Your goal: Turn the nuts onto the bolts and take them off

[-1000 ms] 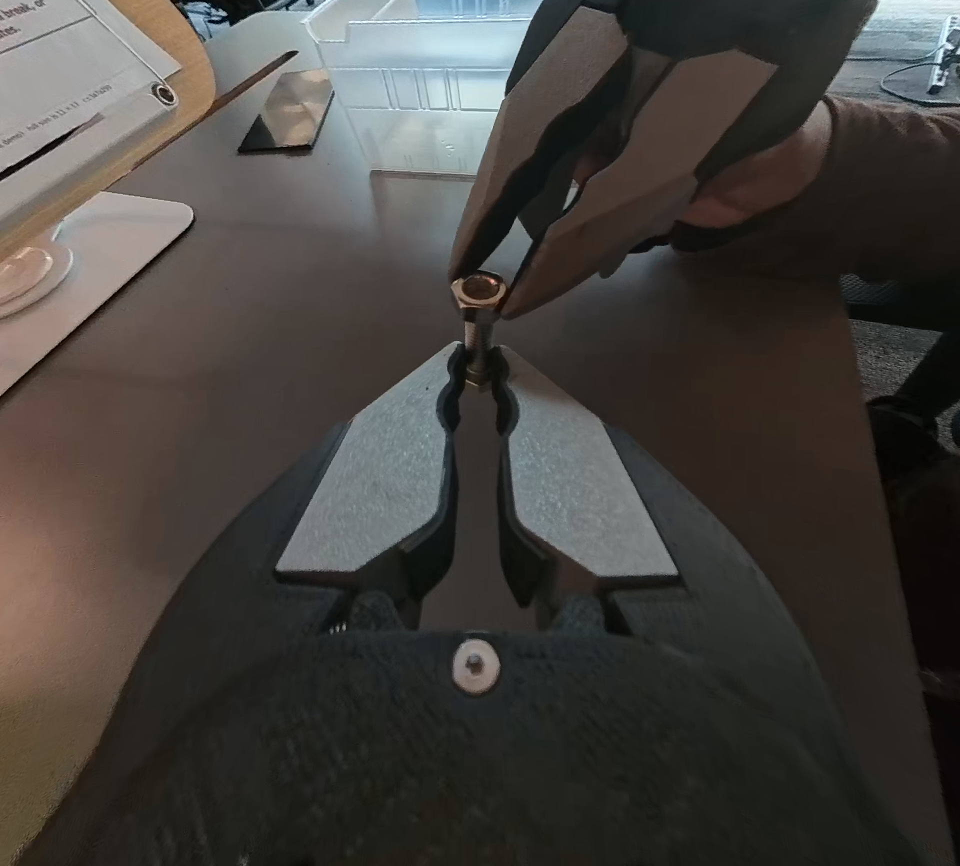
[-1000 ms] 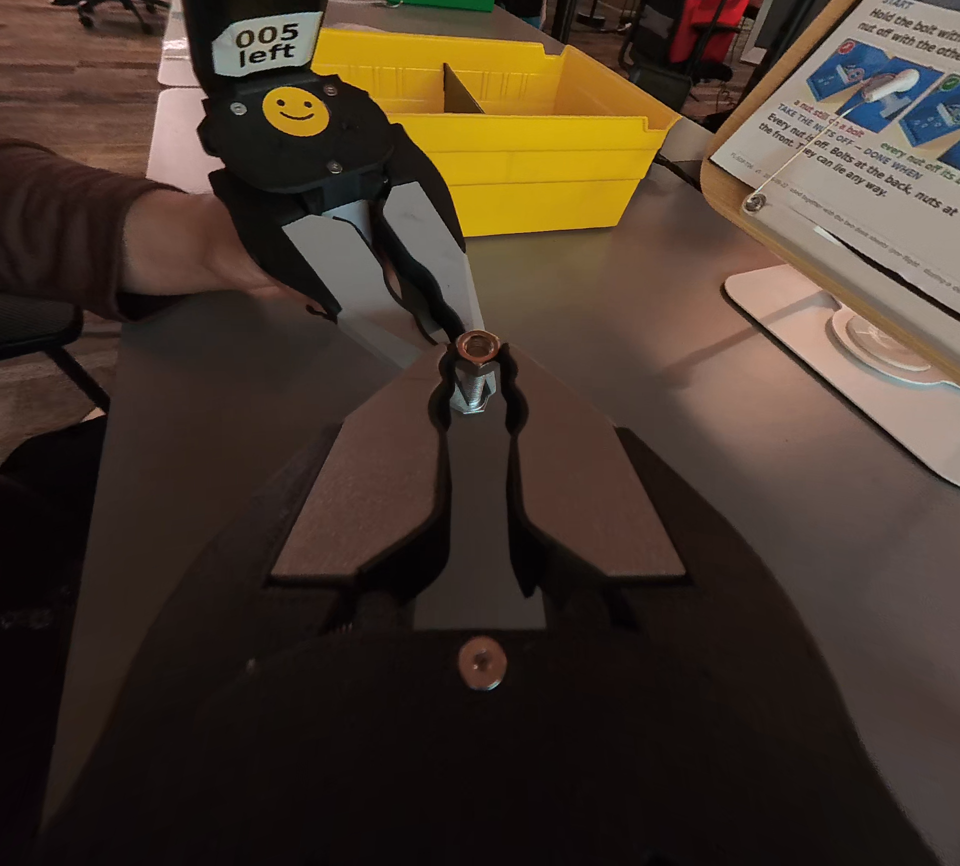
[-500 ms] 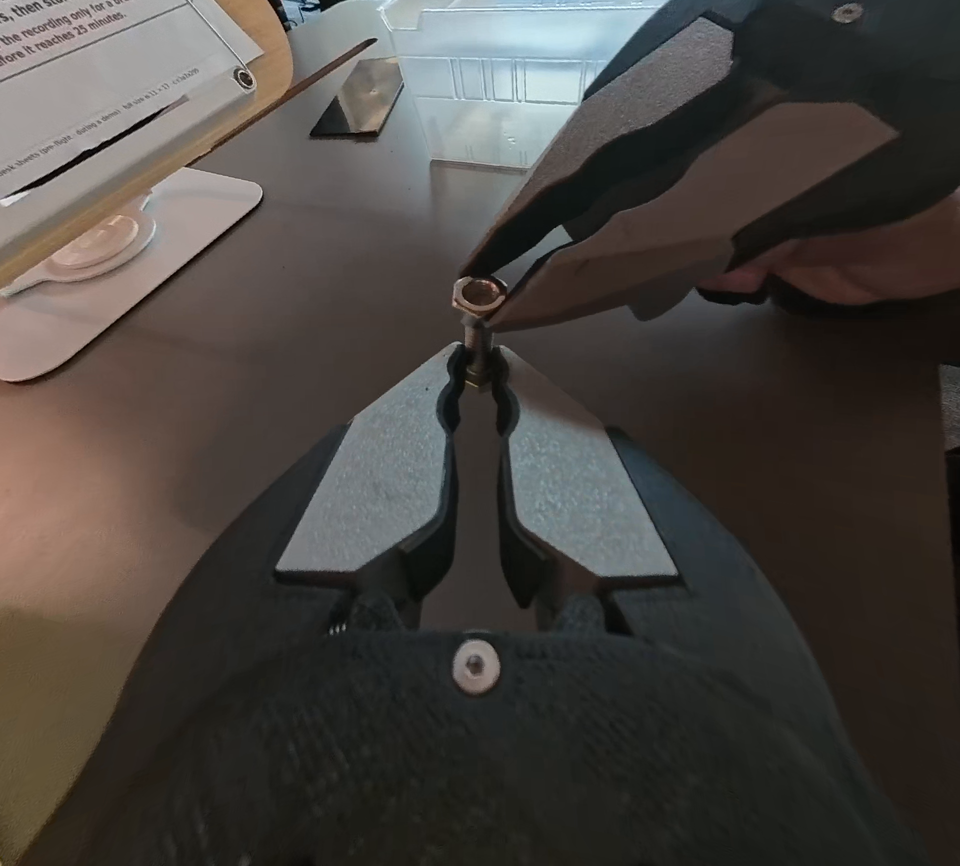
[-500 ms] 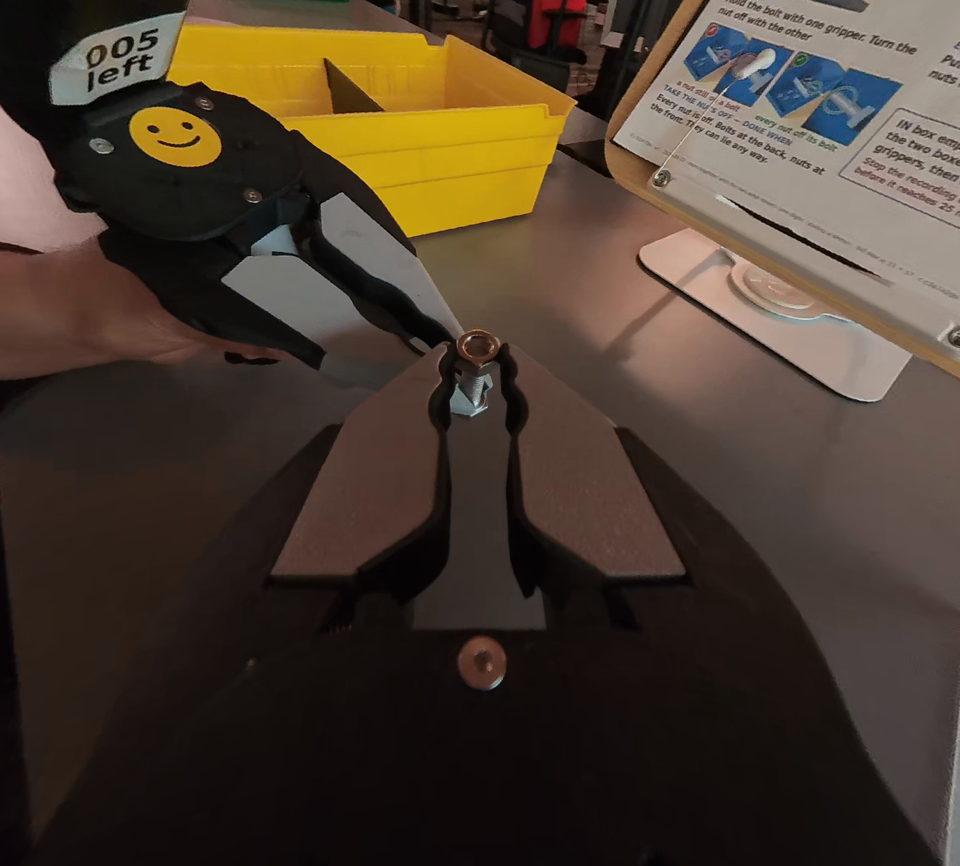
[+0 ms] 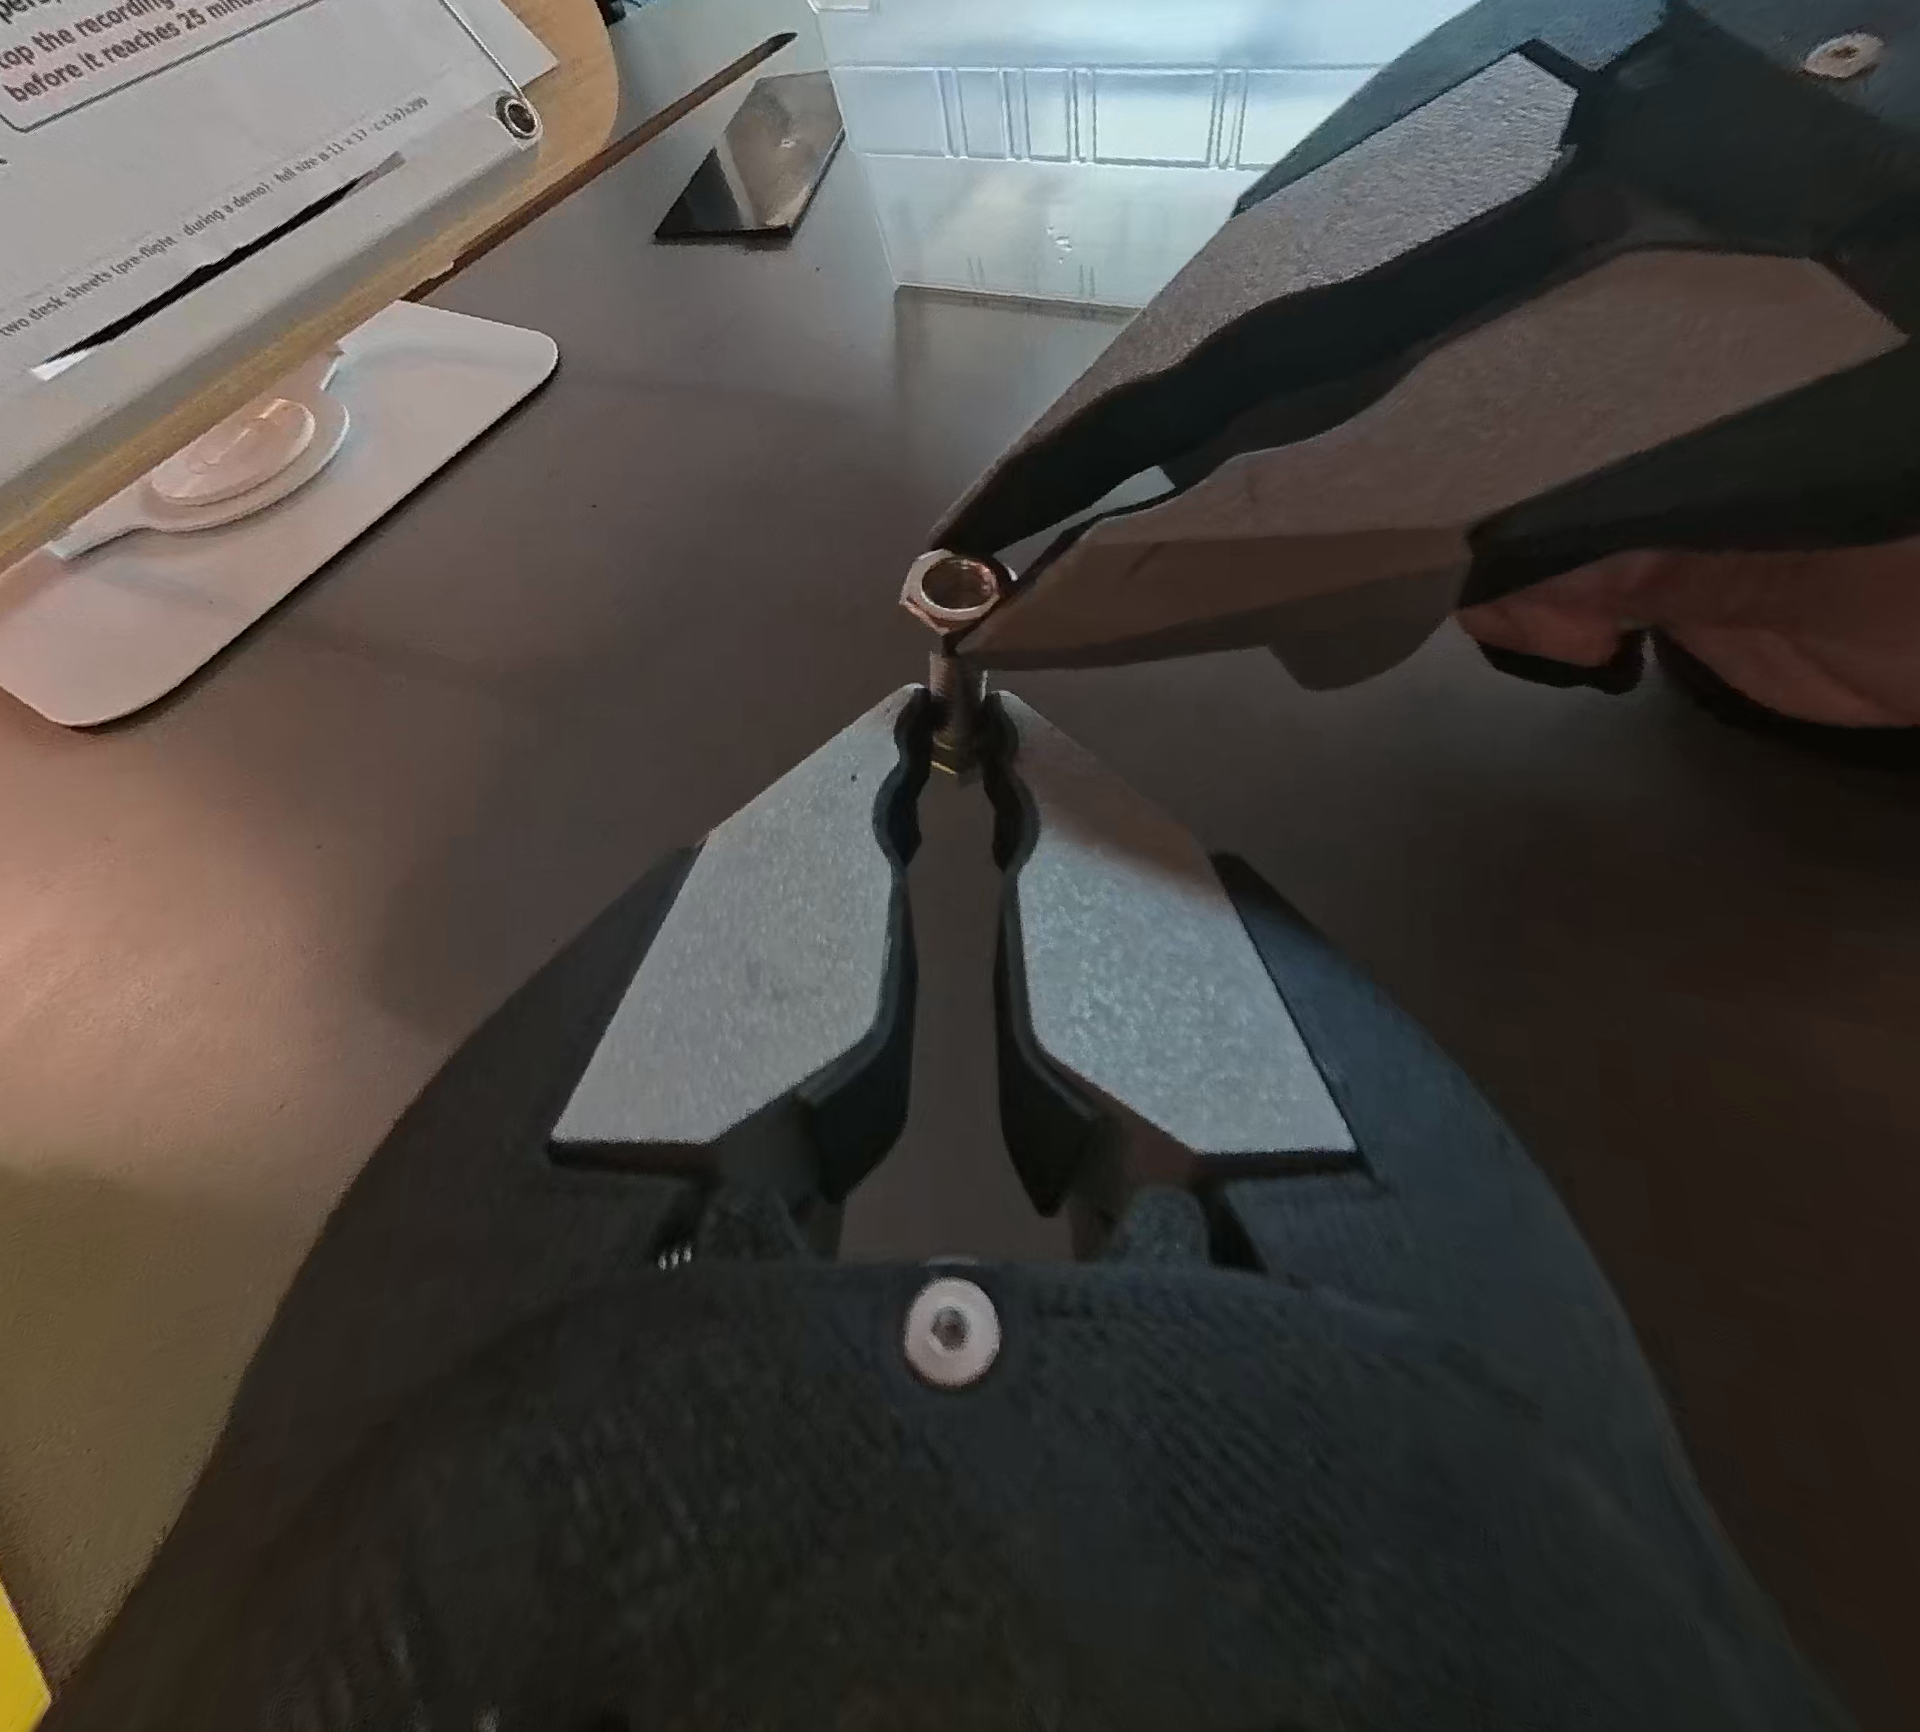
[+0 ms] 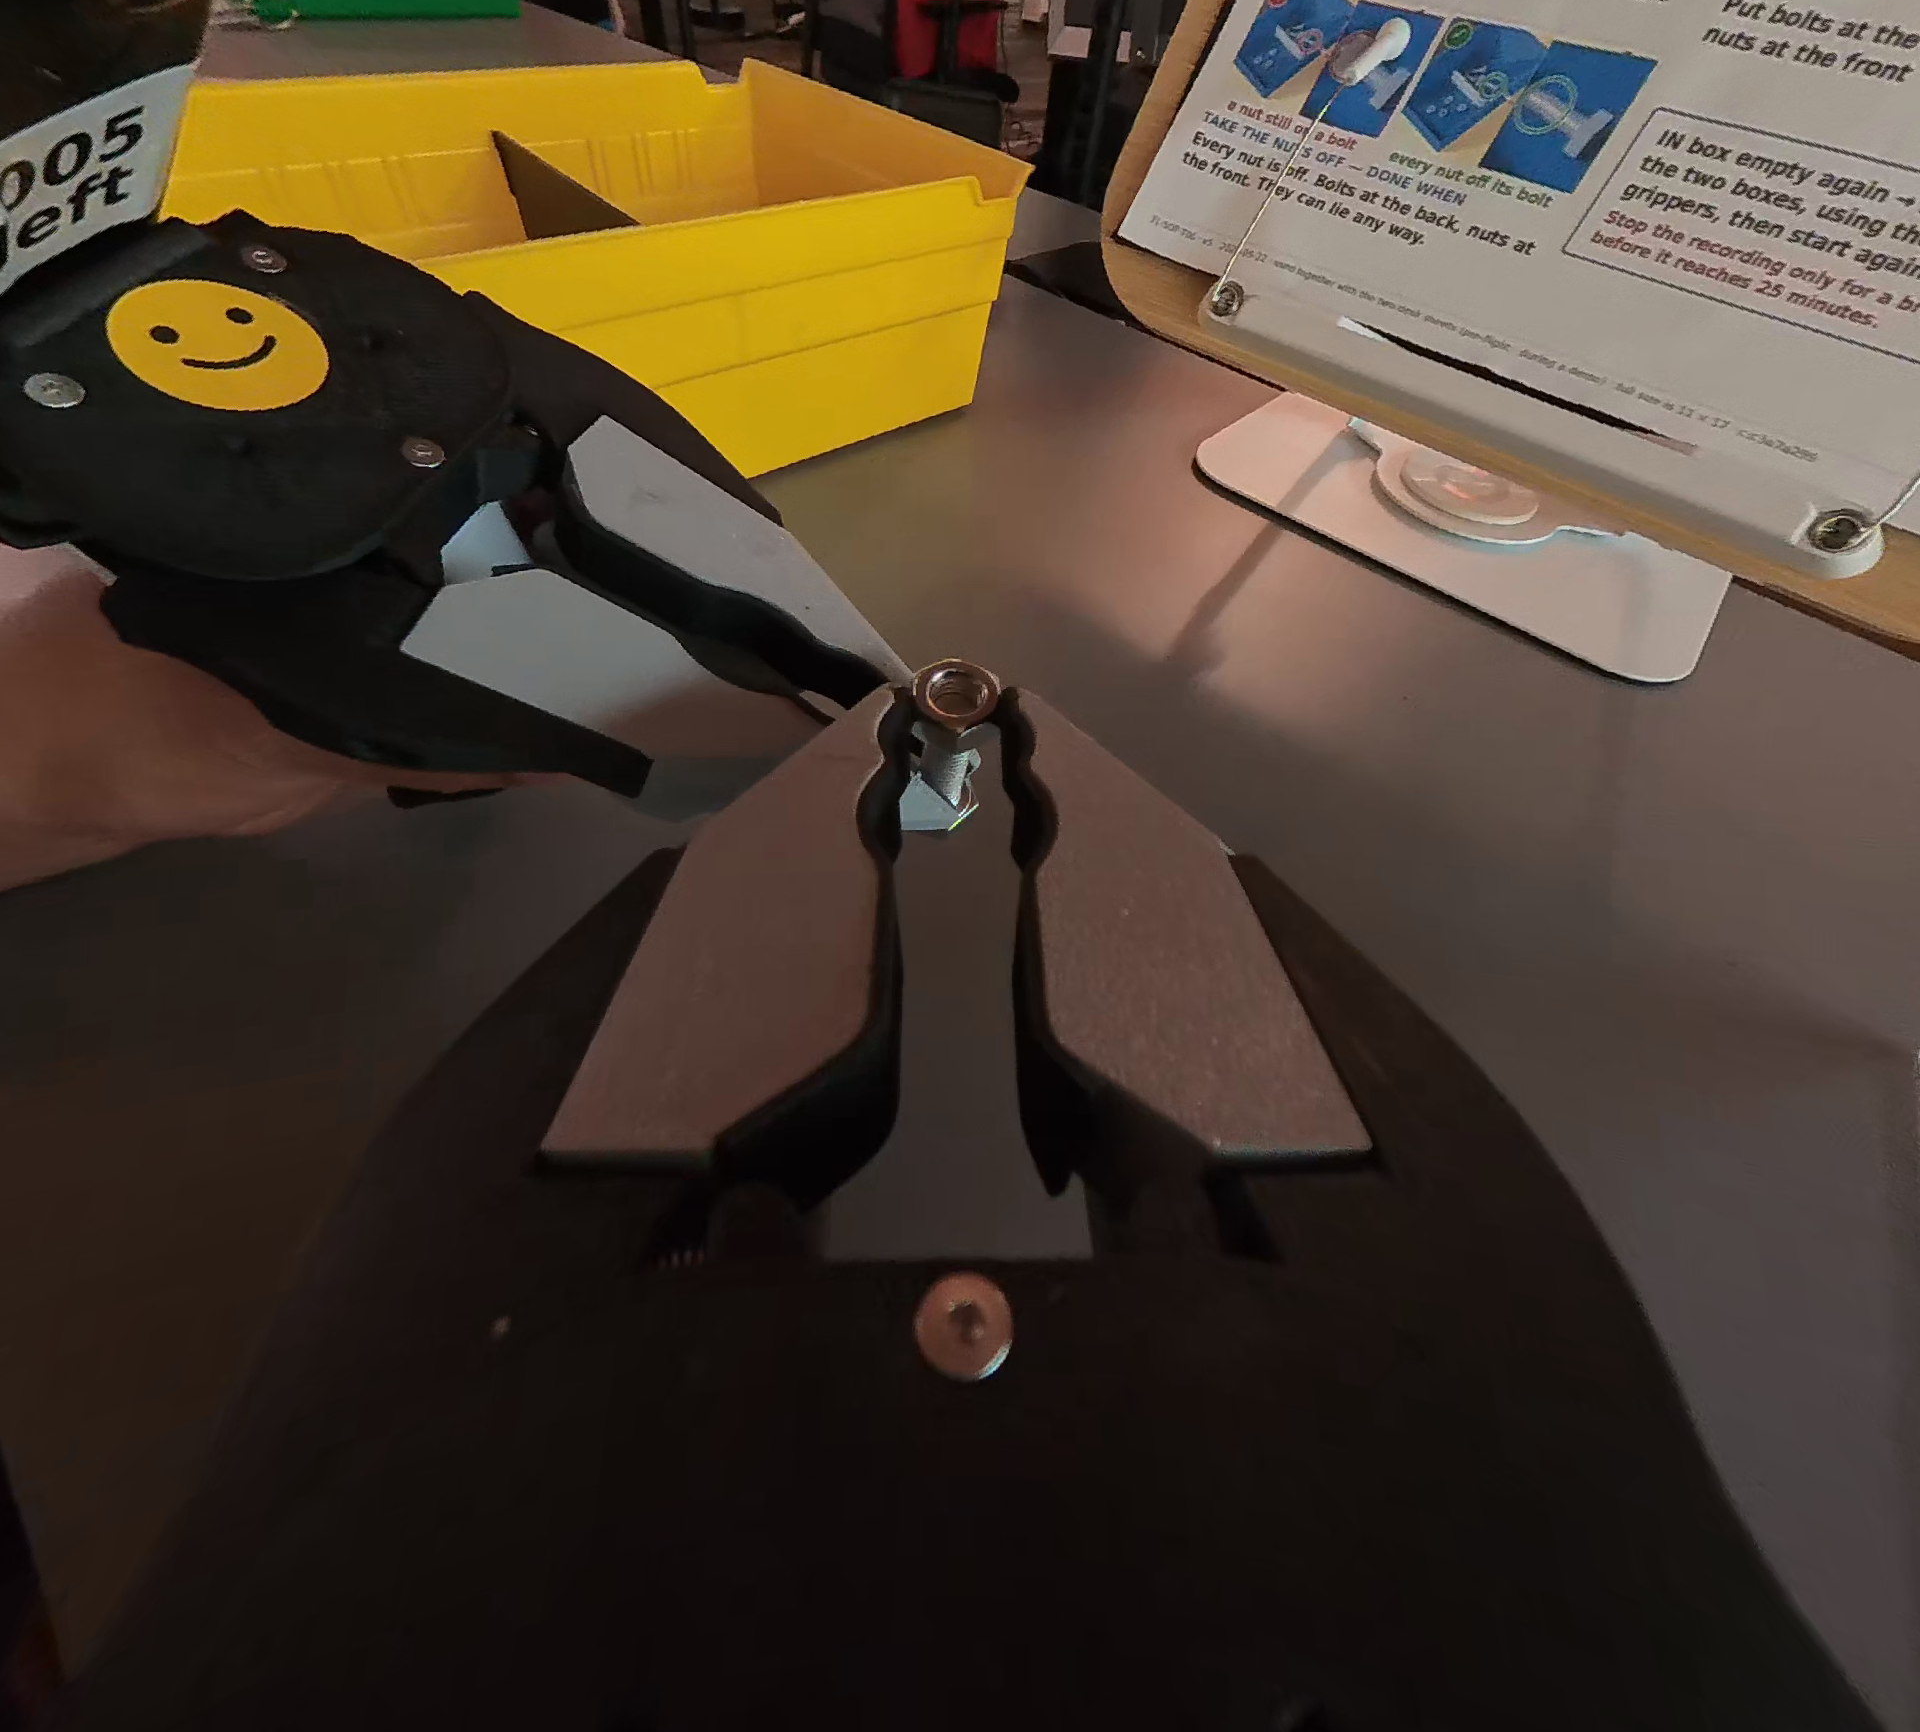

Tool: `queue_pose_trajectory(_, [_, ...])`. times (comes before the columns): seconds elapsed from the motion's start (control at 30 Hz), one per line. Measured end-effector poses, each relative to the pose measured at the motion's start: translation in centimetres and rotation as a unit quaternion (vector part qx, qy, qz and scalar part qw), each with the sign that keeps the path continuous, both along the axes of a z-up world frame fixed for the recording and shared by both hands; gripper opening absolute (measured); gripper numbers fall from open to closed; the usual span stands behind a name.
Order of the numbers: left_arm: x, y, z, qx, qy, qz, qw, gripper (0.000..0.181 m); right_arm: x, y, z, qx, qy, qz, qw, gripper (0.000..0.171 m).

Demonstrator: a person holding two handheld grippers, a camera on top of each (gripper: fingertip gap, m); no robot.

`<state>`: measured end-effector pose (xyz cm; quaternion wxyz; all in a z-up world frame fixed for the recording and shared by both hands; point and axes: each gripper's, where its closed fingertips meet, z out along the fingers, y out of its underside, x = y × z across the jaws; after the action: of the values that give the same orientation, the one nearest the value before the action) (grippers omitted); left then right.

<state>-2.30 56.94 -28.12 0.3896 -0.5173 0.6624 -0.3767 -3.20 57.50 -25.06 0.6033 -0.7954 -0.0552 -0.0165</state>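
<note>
Since a second ago the right gripper point(image 5: 961, 593) has swung from a steep, nearly upright lean to a low reach from the right side, and the views have turned with it, so the clear bin point(image 5: 1091, 72) and the paper stand point(image 5: 239, 124) sit differently in the left wrist view. On the left, the left gripper point(image 5: 954, 737) points forward over the dark table point(image 5: 520, 851), its fingers drawn close and clamped on the lower end of the bolt point(image 5: 951, 695) — the bolt's hex head point(image 6: 935, 809) sits at that end, between the tips. From the right wrist view the same gripper point(image 6: 878, 669) comes in from the left, tilted down toward the middle, a hand point(image 6: 156, 747) wrapped under its black body, a round yellow sticker on top. At the centre the bolt stands roughly along the left gripper's fingers, held clear of the table, with the nut point(image 5: 956, 591) on its far end; the nut's open bore faces the left camera and, in the other view, the nut point(image 6: 951, 693) faces the right camera. To the right, the right gripper's fingers lie almost level, narrowed to a pinch on the nut's flats, and a hand point(image 5: 1766, 643) grips it from below. In its own view the right gripper point(image 6: 951, 706) has its tips closed on the nut with the bolt's thread point(image 6: 940, 763) running back between the fingers. Behind stand a yellow bin point(image 6: 727, 311) and the stand point(image 6: 1558, 176).
</note>
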Motion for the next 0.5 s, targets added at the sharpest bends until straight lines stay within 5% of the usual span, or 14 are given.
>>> queue_pose_trajectory(0.5, [0.02, -0.19, 0.06, -0.010, -0.002, -0.013, 1.000, 0.008, 0.15, -0.06, 0.02, 0.007, 0.002, -0.004, 1.000, 0.014])
